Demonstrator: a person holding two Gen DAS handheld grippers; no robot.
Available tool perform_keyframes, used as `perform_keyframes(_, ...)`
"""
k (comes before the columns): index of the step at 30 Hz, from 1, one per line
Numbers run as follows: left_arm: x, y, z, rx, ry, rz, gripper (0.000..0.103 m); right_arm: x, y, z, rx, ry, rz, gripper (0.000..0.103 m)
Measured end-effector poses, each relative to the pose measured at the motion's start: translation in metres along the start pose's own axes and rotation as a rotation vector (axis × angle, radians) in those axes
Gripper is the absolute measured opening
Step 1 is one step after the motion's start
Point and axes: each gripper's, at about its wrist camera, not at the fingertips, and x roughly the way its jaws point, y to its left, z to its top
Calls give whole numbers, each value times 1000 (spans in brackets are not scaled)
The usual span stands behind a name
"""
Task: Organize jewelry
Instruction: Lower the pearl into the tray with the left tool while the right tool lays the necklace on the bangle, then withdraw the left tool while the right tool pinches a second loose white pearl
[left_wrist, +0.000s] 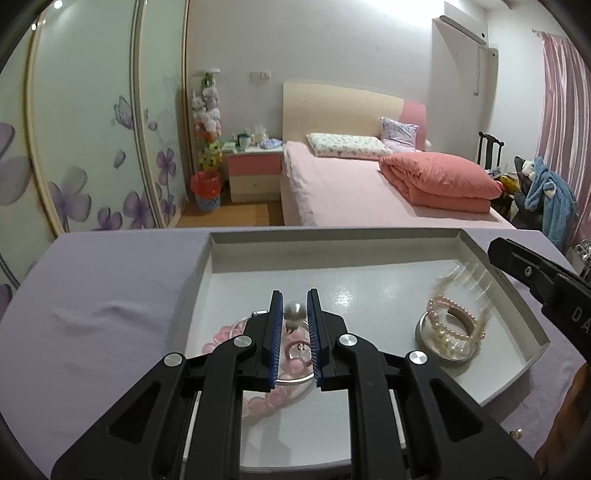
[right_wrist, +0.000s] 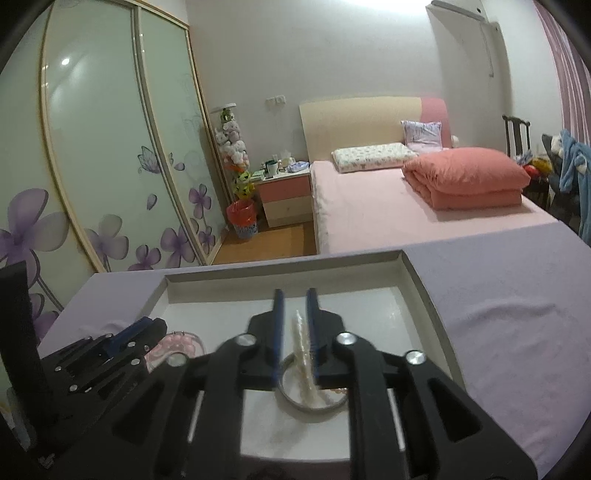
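A white tray (left_wrist: 218, 254) lies on a lilac cloth. My left gripper (left_wrist: 295, 310) is shut on a silver bead (left_wrist: 294, 310) of a piece of jewelry above a glass dish (left_wrist: 291, 380) with a pink bead bracelet (left_wrist: 221, 334). At the tray's right a grey ring dish (left_wrist: 424, 339) holds a pearl bracelet (left_wrist: 448, 321). My right gripper (right_wrist: 295, 317) is shut on a pearl strand (right_wrist: 301, 343) and holds it over that ring dish (right_wrist: 291, 400). The strand looks blurred in the left wrist view (left_wrist: 465, 280). The left gripper also shows at the left in the right wrist view (right_wrist: 122, 339).
The lilac cloth (left_wrist: 110, 295) covers the table around the tray (right_wrist: 417, 284). A small earring (left_wrist: 517, 432) lies on the cloth at the right. A bed (left_wrist: 351, 195), a nightstand and a wardrobe stand beyond the table's far edge.
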Motion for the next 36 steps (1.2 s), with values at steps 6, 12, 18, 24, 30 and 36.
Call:
perform_keyframes(6,-9,15,1,-51,-2,-23,35,-14,-15,-5,26,-5,-13,23)
perform_keyframes(12,-22,25,2,-62,-7,-20,35,-31,-25,-11,33,2,-13,23)
perform_keyframes(18,-40,27,-12,-40,13,-37,43,-51,-38,-29,14,70,-9,23)
perform_keyframes(24,-59,22,-38,40,44,-78,54,-60,-47,-66,-36,220,15,23)
perform_keyframes(30,-65,17,-57,95,84,-105,56,-63,-39,-101,-107,332,21,23)
perform_keyframes(36,-74,11,-68,151,92,-132,63,-61,-34,-113,-159,354,-11,28)
